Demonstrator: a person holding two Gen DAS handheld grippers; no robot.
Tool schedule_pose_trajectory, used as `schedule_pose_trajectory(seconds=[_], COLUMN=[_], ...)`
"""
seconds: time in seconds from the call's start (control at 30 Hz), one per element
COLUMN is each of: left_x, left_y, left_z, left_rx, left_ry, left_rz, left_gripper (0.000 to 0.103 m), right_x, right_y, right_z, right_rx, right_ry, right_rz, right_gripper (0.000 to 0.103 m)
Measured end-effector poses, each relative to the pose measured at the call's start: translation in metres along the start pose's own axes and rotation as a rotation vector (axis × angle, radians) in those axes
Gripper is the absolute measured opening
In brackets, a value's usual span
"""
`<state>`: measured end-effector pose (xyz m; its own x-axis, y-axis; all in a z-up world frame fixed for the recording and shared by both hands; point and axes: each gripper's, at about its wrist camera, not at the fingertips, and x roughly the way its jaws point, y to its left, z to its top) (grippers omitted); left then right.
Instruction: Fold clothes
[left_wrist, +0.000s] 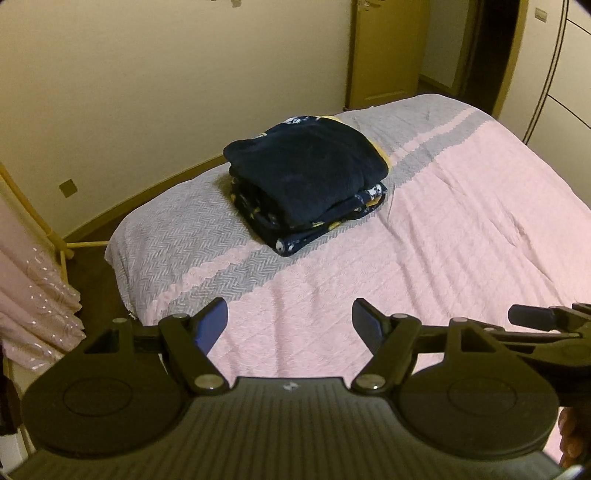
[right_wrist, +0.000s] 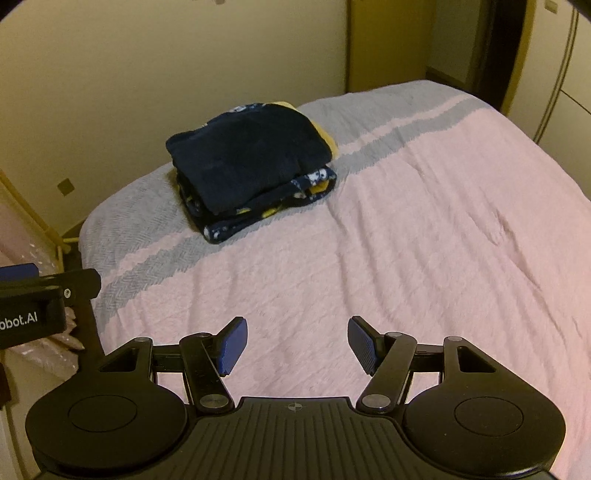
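A folded stack of dark navy clothes (left_wrist: 306, 173) (right_wrist: 251, 162) with a yellow and white print lies on the grey band of the bed, far ahead of both grippers. A plain navy piece sits on top, with a patterned piece under it. My left gripper (left_wrist: 290, 317) is open above the pink cover, nothing between its blue pads. My right gripper (right_wrist: 297, 339) is open too, likewise empty and well short of the stack. Each gripper's side shows at the edge of the other's view.
The bed cover (left_wrist: 424, 240) is pink with grey striped bands, wrinkled on the right. A cream wall and a wooden door (left_wrist: 384, 51) stand behind the bed. A pink curtain (left_wrist: 33, 295) and a wooden frame are at the left, with dark floor beside the bed.
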<state>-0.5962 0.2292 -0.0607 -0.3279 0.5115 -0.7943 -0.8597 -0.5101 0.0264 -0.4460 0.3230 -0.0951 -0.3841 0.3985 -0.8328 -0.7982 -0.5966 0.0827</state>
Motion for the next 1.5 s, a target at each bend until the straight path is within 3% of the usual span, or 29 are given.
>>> schedule_pose_trajectory(seconds=[0.7, 1.5], left_x=[0.049, 0.101], left_y=[-0.053, -0.062], left_z=[0.018, 0.039], left_rx=[-0.013, -0.013], left_ry=[0.096, 0.149], left_rz=[0.077, 0.099], left_gripper=[0.072, 0.072], right_x=[0.044, 0.095], right_y=[-0.053, -0.070], right_z=[0.036, 0.065], right_rx=[-0.060, -0.063], right_ry=[0.041, 0.083], right_rz=[0.046, 0.054], right_gripper=[0.064, 0.064])
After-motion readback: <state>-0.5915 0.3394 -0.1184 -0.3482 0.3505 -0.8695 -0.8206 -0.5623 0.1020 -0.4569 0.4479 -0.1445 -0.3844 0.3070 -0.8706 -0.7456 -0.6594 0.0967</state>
